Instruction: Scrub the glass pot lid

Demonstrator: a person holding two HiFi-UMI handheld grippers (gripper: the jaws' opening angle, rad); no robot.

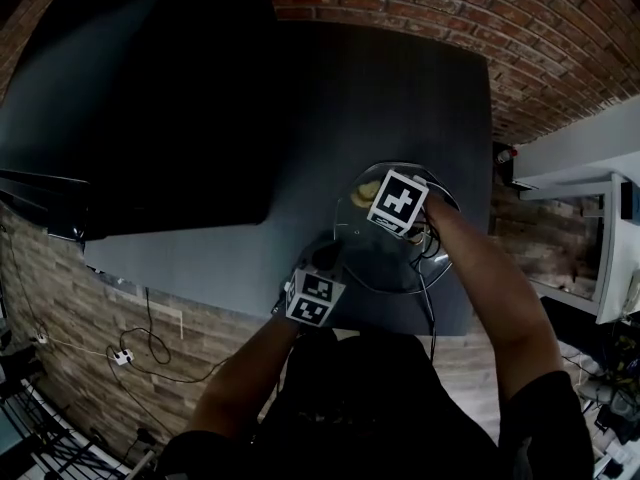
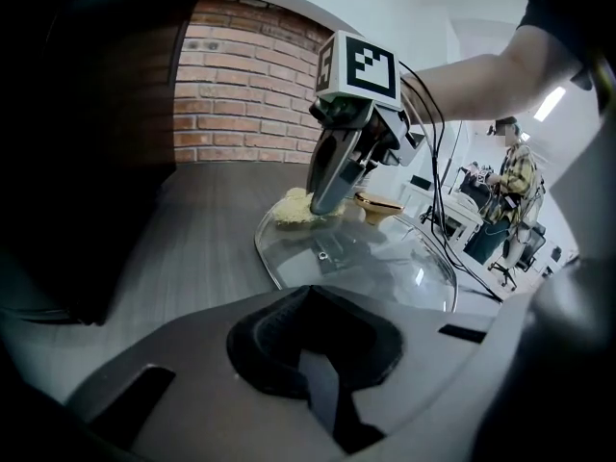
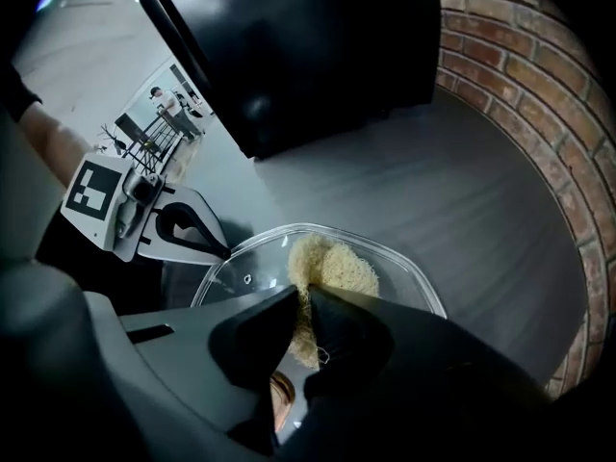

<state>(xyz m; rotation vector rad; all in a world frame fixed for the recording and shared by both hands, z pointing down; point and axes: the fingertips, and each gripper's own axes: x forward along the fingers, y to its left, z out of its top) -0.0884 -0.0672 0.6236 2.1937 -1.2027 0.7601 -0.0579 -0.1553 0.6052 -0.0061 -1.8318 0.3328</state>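
At the near right corner of the table (image 1: 400, 88): glass lid (image 1: 392, 268) lies dome up, close to the near edge, gold knob (image 2: 378, 203) on top. Left gripper (image 1: 326, 256) comes in from the near side, jaws closed, tips right at the lid's near rim. From the right gripper view it looks clamped on that rim. Its own view shows the pads together and the glass edge running in under them. Right gripper (image 1: 374, 200) is over the far side of the lid, angled down, jaws pinched on a yellow scrub pad (image 1: 362, 194). Pad is pressed against the glass near the far rim, just beside the knob. A wad of it bulges out past the jaw tips, and a thinner strip is squeezed between the pads. Cables (image 2: 433, 162) run off the right gripper back along the forearm. Lid glass looks clear, with a small vent hole (image 2: 323, 254) visible between the knob and the near rim. Large black object (image 1: 150, 98) sits on the table's left half, well apart from the lid. Brick wall (image 1: 450, 8) is behind the far edge and on the right. Rest of the tabletop around the lid is bare dark grey. A person stands in the background of the left gripper view, far off to the right.
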